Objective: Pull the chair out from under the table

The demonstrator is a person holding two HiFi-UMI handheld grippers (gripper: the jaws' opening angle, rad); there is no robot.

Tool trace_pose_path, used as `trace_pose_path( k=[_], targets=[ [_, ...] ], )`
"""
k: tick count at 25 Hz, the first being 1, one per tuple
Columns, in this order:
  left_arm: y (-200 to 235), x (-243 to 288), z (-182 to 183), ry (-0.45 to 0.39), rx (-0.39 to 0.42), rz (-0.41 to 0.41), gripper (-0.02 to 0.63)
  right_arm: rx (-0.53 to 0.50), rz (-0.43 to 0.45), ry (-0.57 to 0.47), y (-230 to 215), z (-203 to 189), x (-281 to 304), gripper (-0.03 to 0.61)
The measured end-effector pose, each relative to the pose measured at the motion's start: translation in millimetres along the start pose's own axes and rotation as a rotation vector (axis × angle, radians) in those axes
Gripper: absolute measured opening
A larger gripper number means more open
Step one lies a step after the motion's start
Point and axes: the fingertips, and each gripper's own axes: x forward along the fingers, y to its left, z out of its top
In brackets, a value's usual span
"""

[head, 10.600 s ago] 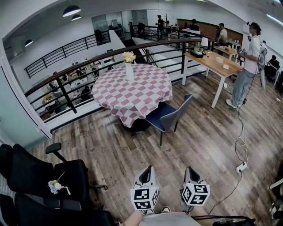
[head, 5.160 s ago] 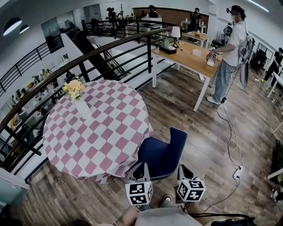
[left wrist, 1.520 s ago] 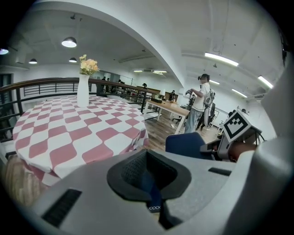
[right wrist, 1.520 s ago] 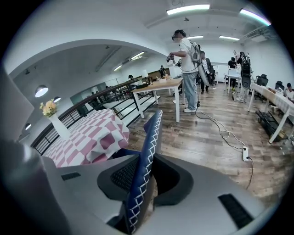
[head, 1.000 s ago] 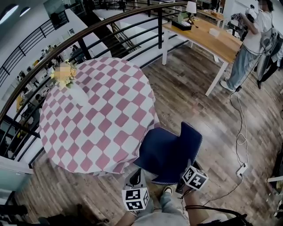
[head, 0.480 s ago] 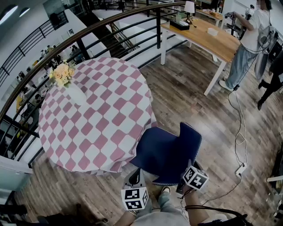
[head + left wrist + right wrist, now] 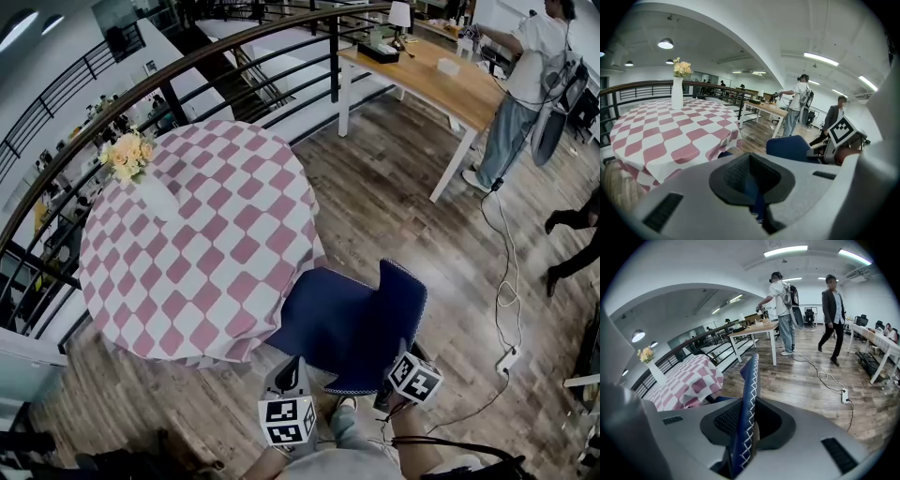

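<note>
The blue chair (image 7: 342, 314) stands at the near right of the round table with the pink-and-white checked cloth (image 7: 187, 234), its seat partly under the cloth's edge. My right gripper (image 7: 400, 351) is shut on the chair's back (image 7: 750, 390), whose white-stitched edge runs between the jaws (image 7: 745, 427). At the seat's near edge, my left gripper (image 7: 291, 367) has blue chair material in its narrow gap (image 7: 752, 183) and looks shut on it. A white vase with flowers (image 7: 150, 192) stands on the far side of the table.
A black railing (image 7: 234, 56) runs behind the table. A wooden desk (image 7: 431, 70) with a person (image 7: 525, 84) at it stands at the back right. A cable and power strip (image 7: 509, 359) lie on the floor to the right. Another person (image 7: 832, 319) walks nearby.
Both grippers and the chair have drawn slightly back from the table. A walking person has come into the head view at the right edge.
</note>
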Motion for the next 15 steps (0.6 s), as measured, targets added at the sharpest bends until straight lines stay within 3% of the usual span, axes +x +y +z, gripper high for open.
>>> trace_pose_path(
  k=[15],
  targets=[
    [-39.3, -0.6, -9.4, 0.001, 0.013, -0.025, 0.003, 0.027, -0.027, -0.014, -47.9, 4.5, -14.2, 0.084]
  ],
)
